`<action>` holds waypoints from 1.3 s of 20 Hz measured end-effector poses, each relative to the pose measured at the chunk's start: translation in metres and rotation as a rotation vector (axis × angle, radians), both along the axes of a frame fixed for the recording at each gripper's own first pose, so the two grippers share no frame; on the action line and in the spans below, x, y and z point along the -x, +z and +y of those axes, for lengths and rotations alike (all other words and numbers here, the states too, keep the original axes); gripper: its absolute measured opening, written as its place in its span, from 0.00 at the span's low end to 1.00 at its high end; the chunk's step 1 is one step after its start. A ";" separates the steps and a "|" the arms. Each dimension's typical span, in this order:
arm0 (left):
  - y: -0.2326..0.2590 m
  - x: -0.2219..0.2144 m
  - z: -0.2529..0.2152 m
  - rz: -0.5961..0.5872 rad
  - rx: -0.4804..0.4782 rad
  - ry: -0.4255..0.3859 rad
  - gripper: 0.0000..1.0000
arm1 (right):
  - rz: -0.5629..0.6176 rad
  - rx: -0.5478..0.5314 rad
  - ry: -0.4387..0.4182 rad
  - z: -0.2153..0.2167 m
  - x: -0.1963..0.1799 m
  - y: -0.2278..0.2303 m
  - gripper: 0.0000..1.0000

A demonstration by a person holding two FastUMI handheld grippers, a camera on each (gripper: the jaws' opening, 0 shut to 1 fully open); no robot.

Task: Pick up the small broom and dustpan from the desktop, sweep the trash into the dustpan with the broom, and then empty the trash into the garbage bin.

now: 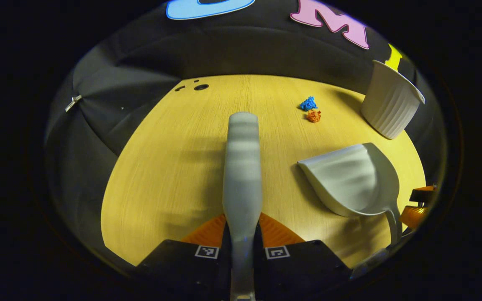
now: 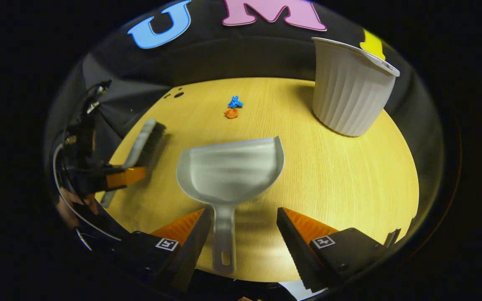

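No readable text, brand or number is showing on anything here; square black-and-white coded markers (image 1: pixel 206 251) are sitting on the gripper bodies, carrying patterns rather than words.

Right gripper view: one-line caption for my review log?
Open right gripper straddles the dustpan handle on the desktop; left gripper holds the broom, trash and bin beyond.

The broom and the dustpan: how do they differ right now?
The broom is long and narrow with dark bristles; the dustpan is a wide scoop. The left gripper is clamped on the broom's handle, while the dustpan's handle lies between the open fingers of the right gripper, not gripped. Both look grey.
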State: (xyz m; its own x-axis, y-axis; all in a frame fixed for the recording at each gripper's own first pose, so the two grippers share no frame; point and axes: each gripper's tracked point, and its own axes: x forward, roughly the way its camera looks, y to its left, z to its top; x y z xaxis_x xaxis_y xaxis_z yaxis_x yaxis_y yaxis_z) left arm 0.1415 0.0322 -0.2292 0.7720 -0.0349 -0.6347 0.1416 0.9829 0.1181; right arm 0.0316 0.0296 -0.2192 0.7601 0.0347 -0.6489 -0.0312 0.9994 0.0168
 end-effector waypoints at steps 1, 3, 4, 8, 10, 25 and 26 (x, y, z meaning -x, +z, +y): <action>0.004 0.002 -0.003 -0.007 0.014 -0.007 0.24 | 0.024 0.003 -0.003 0.002 0.001 -0.008 0.99; 0.014 0.008 -0.005 -0.019 0.040 -0.014 0.24 | 0.063 0.002 -0.028 0.001 0.002 -0.025 0.99; 0.019 0.010 -0.007 -0.019 0.052 -0.016 0.26 | 0.081 0.008 -0.037 -0.001 0.004 -0.032 0.99; 0.035 0.018 -0.013 -0.025 0.051 -0.043 0.26 | 0.142 0.040 -0.047 -0.001 0.005 -0.055 1.00; 0.041 0.016 -0.018 -0.035 0.062 -0.054 0.26 | 0.147 0.048 -0.042 0.004 -0.002 -0.061 0.99; 0.036 0.011 0.004 -0.003 0.086 0.007 0.26 | 0.137 0.101 0.026 0.009 -0.036 -0.059 0.39; 0.036 0.007 0.004 0.003 0.082 0.007 0.26 | 0.140 0.096 0.033 0.009 -0.035 -0.059 0.34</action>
State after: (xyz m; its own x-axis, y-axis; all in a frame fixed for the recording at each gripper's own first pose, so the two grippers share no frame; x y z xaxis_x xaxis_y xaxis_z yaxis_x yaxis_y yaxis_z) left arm 0.1349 0.0361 -0.1936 0.7703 -0.0817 -0.6325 0.1354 0.9901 0.0370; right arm 0.0668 0.0385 -0.2779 0.6618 -0.0087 -0.7497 -0.0681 0.9951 -0.0717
